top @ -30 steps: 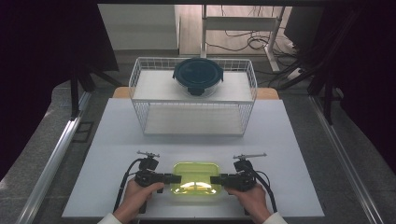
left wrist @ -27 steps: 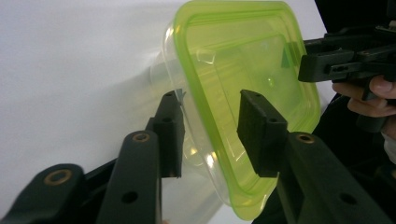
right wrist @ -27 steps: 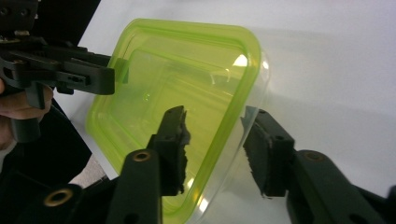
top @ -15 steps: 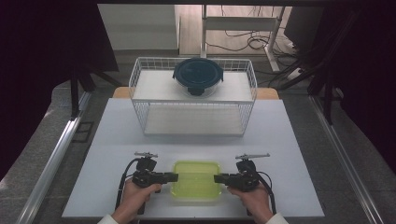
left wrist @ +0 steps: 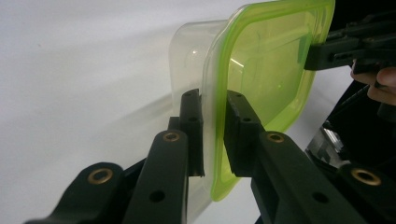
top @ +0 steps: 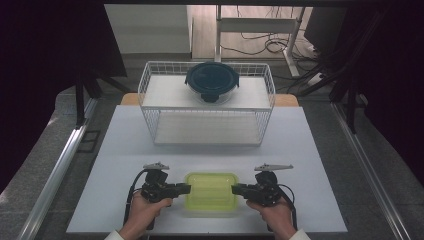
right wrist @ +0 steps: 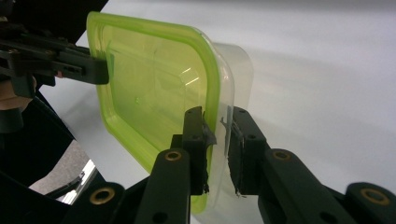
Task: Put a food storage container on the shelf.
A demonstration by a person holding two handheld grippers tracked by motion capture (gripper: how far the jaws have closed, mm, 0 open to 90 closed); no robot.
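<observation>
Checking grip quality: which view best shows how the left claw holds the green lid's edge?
The left gripper view: the left claw straddles the green lid rim, jaws close. The high view shows it small; the right gripper view shows it far off.

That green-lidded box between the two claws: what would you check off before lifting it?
1. Left claw on the green-lidded box rim: jaws have just been closing and straddle the lid edge; ok.
2. Right claw on the opposite rim: jaws have just been closing, but a small gap shows at one pad; cannot tell.
3. Lid seated all round: cannot tell.
4. Box level on the table: ok.
5. Wire basket with the dark round container stands well away: ok.
</observation>
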